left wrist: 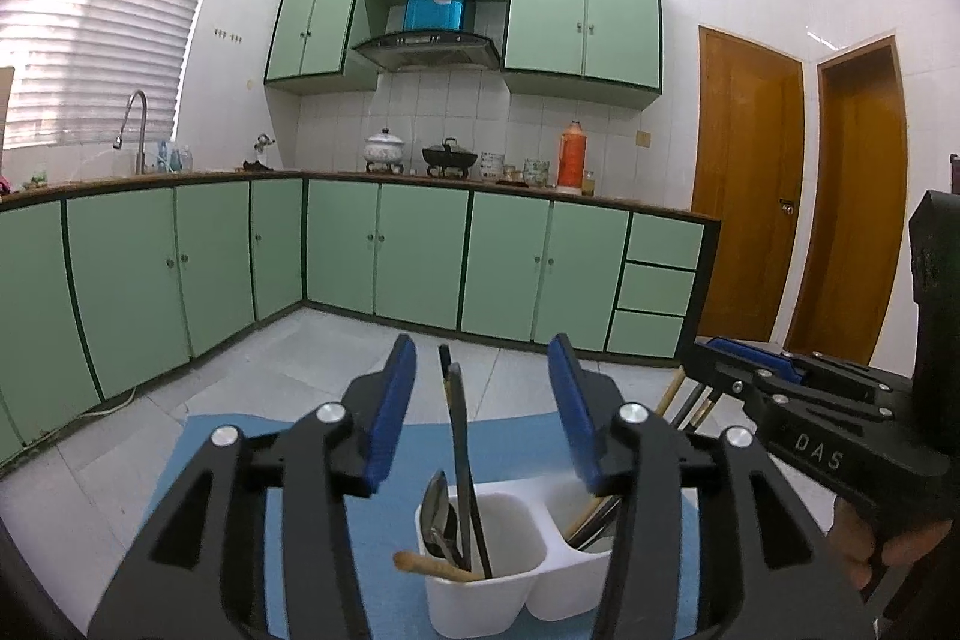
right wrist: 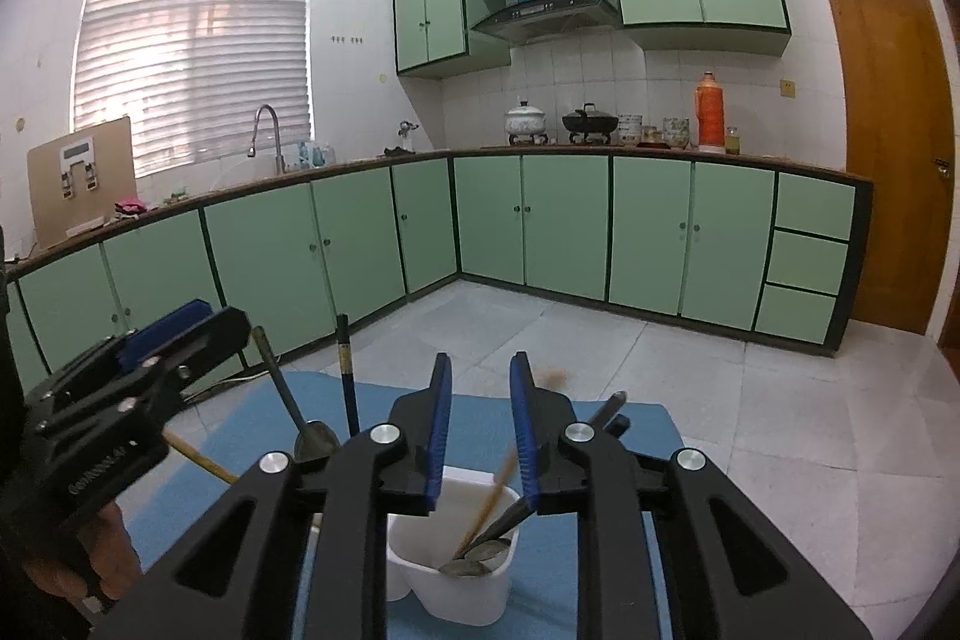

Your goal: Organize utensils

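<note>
A white two-compartment holder (left wrist: 480, 604) stands on a blue mat (left wrist: 210, 460). My left gripper (left wrist: 483, 358) hovers open over its left compartment, where a spoon (left wrist: 433, 511), a dark-handled utensil (left wrist: 459, 436) and a wooden handle (left wrist: 432, 567) stand; its pads touch none of them. My right gripper (right wrist: 480, 364) is open a little over the other compartment of the holder (right wrist: 474, 598). A blurred wooden-handled utensil (right wrist: 495, 487) slants below its pads into that compartment, onto spoons (right wrist: 480, 559). Each gripper shows in the other's view: the right gripper (left wrist: 738, 358) and the left gripper (right wrist: 180, 325).
The mat (right wrist: 600, 430) lies on a pale tiled surface. Green base cabinets (left wrist: 420, 256) run along the far walls under a counter with pots and an orange flask (left wrist: 571, 154). Wooden doors (left wrist: 744, 184) stand at the right. A hand (right wrist: 114, 550) holds the left gripper's handle.
</note>
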`<state>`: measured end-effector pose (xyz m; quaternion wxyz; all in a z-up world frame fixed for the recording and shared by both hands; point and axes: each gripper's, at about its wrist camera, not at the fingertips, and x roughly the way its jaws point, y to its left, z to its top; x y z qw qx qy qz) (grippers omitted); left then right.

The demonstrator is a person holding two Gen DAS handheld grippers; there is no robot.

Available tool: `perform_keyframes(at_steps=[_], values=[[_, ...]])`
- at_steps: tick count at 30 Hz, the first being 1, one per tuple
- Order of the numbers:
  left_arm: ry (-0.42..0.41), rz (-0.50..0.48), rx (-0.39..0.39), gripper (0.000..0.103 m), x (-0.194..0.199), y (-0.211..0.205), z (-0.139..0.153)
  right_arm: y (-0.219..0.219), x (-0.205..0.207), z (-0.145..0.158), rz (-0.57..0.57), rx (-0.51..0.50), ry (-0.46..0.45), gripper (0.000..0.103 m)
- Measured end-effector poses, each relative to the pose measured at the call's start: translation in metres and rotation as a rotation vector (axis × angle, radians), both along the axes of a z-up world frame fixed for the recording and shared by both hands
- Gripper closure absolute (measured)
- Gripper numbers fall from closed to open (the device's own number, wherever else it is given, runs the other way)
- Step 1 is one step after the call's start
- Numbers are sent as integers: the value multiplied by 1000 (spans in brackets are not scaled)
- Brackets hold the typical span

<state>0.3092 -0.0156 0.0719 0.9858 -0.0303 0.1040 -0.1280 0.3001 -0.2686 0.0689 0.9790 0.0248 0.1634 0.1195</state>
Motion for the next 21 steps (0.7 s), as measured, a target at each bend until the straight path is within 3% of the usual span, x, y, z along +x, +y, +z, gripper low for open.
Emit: perform_keyframes(at_steps=[10, 21], values=[[-33, 29, -4, 31, -40, 7, 4, -14, -31, 5, -5, 35, -37, 74], [-24, 60, 1, 14, -91, 21, -15, -24, -77, -15, -9, 78, -41, 65]])
